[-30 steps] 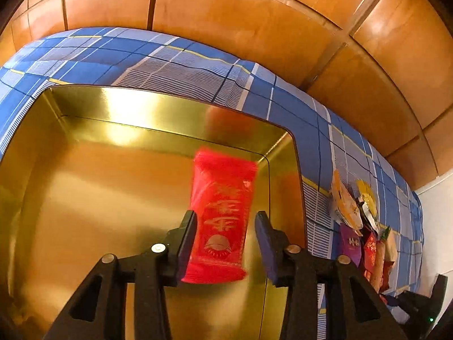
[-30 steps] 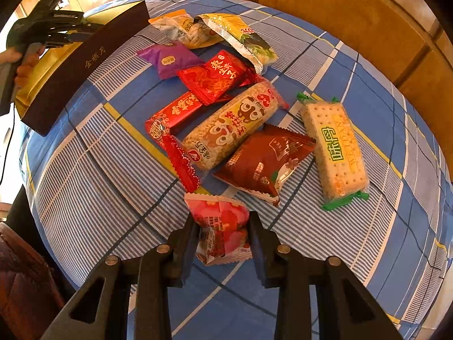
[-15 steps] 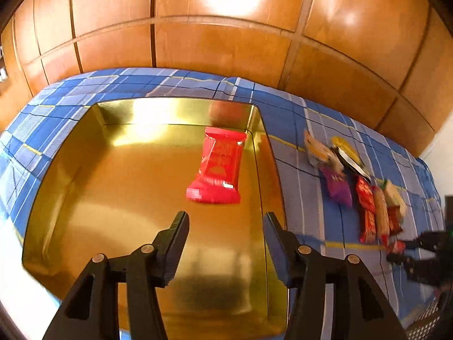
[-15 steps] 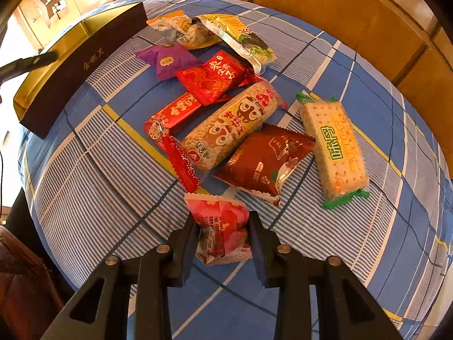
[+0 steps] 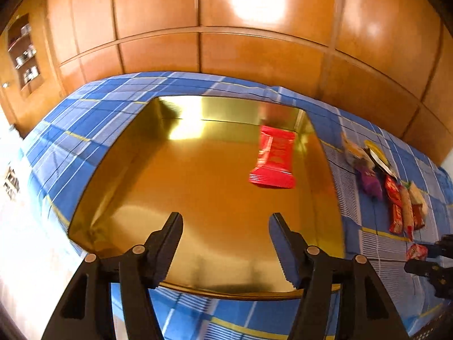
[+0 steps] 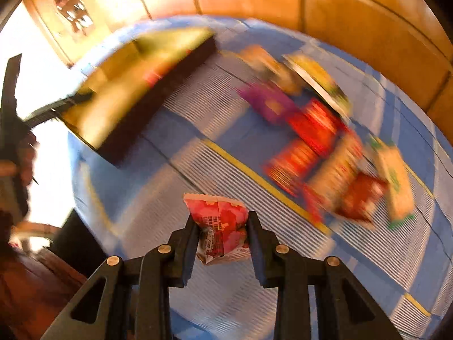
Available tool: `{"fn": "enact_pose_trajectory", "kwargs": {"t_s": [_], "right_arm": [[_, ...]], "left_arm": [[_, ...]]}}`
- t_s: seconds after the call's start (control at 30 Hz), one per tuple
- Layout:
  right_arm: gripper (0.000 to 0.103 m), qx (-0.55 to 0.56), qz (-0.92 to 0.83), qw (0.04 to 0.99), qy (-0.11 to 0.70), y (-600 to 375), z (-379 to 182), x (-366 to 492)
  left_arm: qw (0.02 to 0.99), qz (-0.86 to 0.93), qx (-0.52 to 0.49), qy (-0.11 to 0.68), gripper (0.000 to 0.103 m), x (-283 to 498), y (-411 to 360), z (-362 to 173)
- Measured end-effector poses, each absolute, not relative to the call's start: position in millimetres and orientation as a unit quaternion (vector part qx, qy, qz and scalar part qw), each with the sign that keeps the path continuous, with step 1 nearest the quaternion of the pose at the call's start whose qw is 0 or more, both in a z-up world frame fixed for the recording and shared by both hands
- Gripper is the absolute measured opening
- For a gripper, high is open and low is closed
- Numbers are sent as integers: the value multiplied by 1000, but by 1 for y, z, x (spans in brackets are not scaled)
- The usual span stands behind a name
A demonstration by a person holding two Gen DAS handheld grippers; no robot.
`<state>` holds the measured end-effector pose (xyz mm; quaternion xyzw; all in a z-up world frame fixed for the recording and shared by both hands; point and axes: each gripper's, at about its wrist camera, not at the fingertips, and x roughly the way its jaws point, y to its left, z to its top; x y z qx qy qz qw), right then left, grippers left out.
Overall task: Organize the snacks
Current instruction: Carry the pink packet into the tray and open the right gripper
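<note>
A shallow gold box [image 5: 184, 187] lies on the blue checked cloth. One red snack packet [image 5: 274, 157] rests flat inside it near the far right corner. My left gripper [image 5: 225, 218] hovers over the box's near edge, its jaws opening with nothing between them. My right gripper [image 6: 222, 218] is shut on a small pink-red packet [image 6: 218, 209], held up off the cloth. The right wrist view is blurred by motion; the box [image 6: 119, 104] shows there at upper left. A loose pile of snacks [image 6: 325, 153] lies to the right.
The snack pile [image 5: 396, 195] runs along the cloth right of the box, with the right gripper [image 5: 424, 257] at its near end. Wood panelling [image 5: 254, 56] stands behind the table. A person's hand [image 6: 19, 155] shows at the left edge. The table's edge is close in front.
The left gripper let go of the red packet, widened and drew back from the box. The right gripper lifted the pink-red packet off the cloth and swung toward the box.
</note>
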<state>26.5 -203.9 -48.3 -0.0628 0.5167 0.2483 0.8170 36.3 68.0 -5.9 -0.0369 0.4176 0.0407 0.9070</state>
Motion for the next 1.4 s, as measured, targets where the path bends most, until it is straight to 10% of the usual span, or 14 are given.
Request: {"fn": "enact_pose_trajectory", "kwargs": {"t_s": [1.4], "right_arm": [[42,-14,258,843,472,-52,-40,85]], "left_arm": [[903,82,-79,415,64,18,116,-13]]}}
